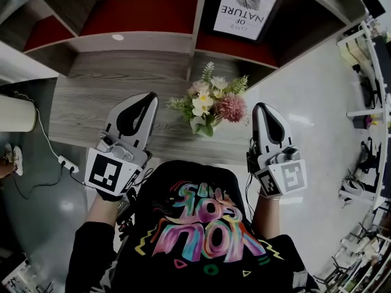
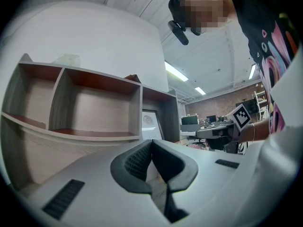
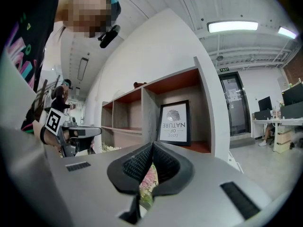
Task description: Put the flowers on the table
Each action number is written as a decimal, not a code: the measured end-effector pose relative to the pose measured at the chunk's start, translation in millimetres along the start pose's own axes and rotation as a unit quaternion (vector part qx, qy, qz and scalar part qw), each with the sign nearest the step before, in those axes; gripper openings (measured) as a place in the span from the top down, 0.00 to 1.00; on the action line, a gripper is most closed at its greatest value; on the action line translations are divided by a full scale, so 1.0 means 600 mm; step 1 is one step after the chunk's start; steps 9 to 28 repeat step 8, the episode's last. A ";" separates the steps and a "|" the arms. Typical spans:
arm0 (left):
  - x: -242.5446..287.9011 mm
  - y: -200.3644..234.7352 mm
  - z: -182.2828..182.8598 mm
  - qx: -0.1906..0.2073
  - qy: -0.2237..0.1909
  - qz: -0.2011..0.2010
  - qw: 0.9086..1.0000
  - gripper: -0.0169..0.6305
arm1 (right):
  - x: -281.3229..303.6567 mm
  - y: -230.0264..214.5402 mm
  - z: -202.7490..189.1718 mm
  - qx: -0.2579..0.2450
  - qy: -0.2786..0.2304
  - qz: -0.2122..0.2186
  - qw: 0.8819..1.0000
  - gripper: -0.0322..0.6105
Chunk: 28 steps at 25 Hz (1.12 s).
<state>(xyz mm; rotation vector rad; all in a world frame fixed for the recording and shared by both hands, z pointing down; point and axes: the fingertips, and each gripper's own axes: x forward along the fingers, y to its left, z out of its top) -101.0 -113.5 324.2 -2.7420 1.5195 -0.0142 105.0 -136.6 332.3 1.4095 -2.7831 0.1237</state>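
Flowers point(image 1: 211, 102) sit on the worktop point(image 1: 91, 96). Left claw point(image 1: 148, 97) is just left of the flowers and right claw point(image 1: 261, 107) just right, both closed and empty. Framed print point(image 1: 247, 8) behind the flowers reads "OF NATURE".

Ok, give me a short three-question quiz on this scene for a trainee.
1. True or false: the flowers lie on the floor.
2. The left tongs and right tongs are: A both open, B both shut, C one open.
3. Fill in: the framed print stands in the ____.
Key: 1 false, the flowers stand on the table; 2 B; 3 shelf.
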 end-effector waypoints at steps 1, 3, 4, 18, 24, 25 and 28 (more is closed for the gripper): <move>0.000 0.000 -0.001 0.000 0.001 0.000 1.000 0.94 | 0.000 0.000 0.000 0.001 0.000 0.000 1.000 0.93; 0.000 0.000 -0.002 0.001 0.001 0.000 1.000 0.94 | -0.001 0.001 -0.002 0.003 0.002 0.000 1.000 0.93; 0.000 0.000 -0.003 0.002 0.001 0.000 1.000 0.94 | -0.001 0.001 -0.004 0.003 0.003 0.000 1.000 0.93; 0.000 0.001 -0.004 0.003 0.001 0.000 1.000 0.94 | 0.000 -0.001 -0.008 -0.001 0.006 -0.002 1.000 0.93; 0.000 0.001 -0.004 0.003 0.001 0.000 1.000 0.94 | 0.000 -0.001 -0.008 -0.001 0.006 -0.002 1.000 0.93; 0.000 0.001 -0.004 0.003 0.001 0.000 1.000 0.94 | 0.000 -0.001 -0.008 -0.001 0.006 -0.002 1.000 0.93; 0.000 0.001 -0.004 0.003 0.001 0.000 1.000 0.94 | 0.000 -0.001 -0.008 -0.001 0.006 -0.002 1.000 0.93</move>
